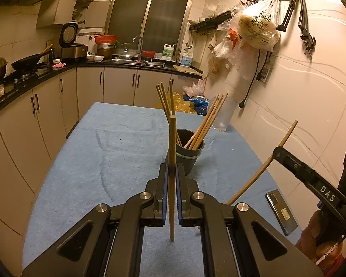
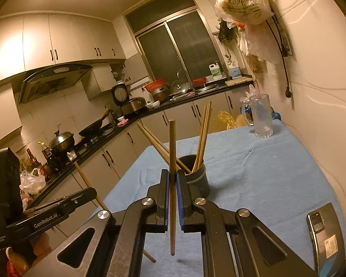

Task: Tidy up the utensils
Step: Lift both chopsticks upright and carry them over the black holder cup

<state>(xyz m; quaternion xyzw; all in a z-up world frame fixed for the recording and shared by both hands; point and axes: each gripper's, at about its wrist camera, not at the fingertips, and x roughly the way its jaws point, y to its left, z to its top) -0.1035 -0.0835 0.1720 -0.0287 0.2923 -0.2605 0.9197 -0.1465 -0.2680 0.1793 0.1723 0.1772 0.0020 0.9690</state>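
On the blue-covered tabletop in this kitchen, your left gripper and right gripper each have jaws pinching one chopstick upright, seemingly ready to drop into the dark cup just ahead.

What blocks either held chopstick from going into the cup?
Nothing stands between them. The left gripper and right gripper each hold a chopstick short of the dark cup; only the chopsticks already inside crowd its mouth.

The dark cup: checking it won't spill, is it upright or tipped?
Upright: the dark cup stands on the blue cloth, its mouth up, chopsticks leaning inside.
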